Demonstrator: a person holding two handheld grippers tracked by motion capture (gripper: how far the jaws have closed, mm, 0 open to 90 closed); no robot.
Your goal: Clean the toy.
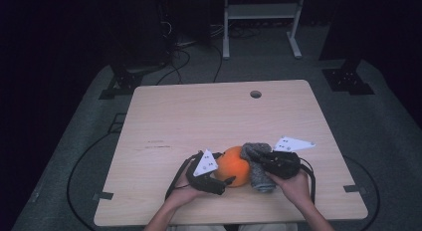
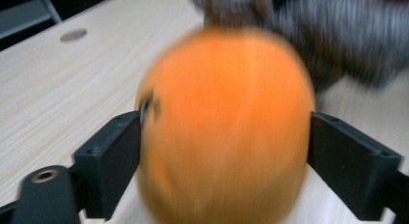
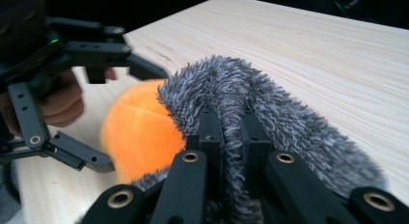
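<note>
Your right gripper point(image 3: 226, 137) is clamped tight on the grey fuzzy cloth point(image 3: 270, 113), which is soft, light and limp; pinch a thick fold. Your left gripper point(image 2: 224, 151) stands wide around the orange ball point(image 2: 224, 127), jaws flanking its sides, apparently not pressing. It looks soft and plush. Both sit near you on the pale wooden table point(image 1: 209, 111), in a dark room.
</note>
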